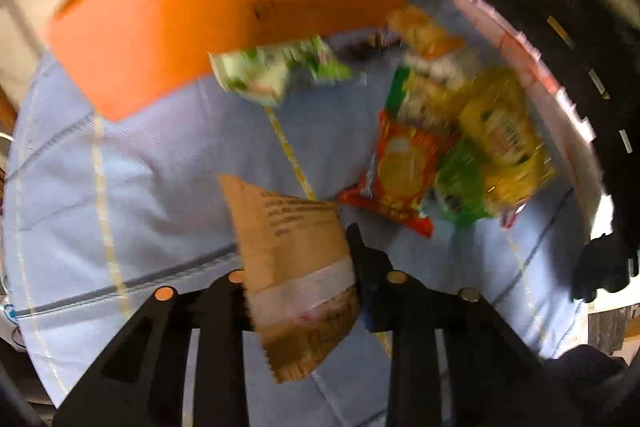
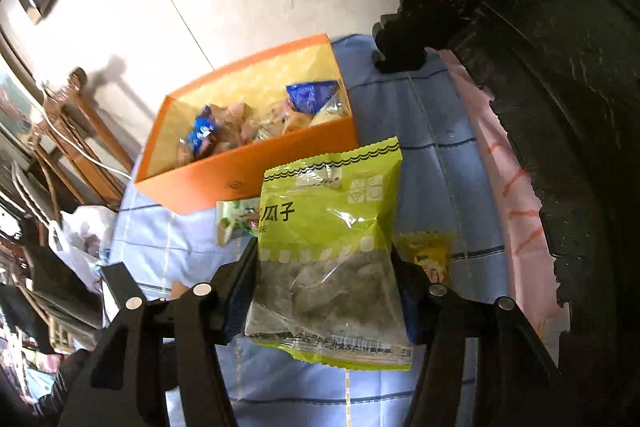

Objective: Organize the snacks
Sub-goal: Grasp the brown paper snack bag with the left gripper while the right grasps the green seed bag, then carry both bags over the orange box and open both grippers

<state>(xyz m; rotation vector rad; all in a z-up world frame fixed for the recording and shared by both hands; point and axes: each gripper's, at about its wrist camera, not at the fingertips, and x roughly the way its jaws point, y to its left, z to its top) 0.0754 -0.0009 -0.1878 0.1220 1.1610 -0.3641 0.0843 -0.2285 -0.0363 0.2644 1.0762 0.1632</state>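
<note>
My left gripper [image 1: 296,255] is shut on a brown paper snack packet [image 1: 280,211], held above the blue checked cloth [image 1: 140,187]. The orange box [image 1: 200,27] stands beyond it, blurred. To the right lies a pile of snacks with a red packet [image 1: 400,171] and a yellow packet [image 1: 500,131]. A green-and-white packet [image 1: 272,75] lies by the box's front wall. My right gripper [image 2: 324,251] is shut on a lime-green packet of seeds [image 2: 332,195]. Behind it the orange box [image 2: 248,171] stands open-topped, holding several snacks.
Dark carved wooden furniture [image 2: 560,67] rises along the right side, with a pink cloth [image 2: 516,195] at its foot. A small yellow packet [image 2: 428,251] lies behind my right finger. Wooden chairs [image 2: 80,131] and clutter stand off the left edge of the cloth.
</note>
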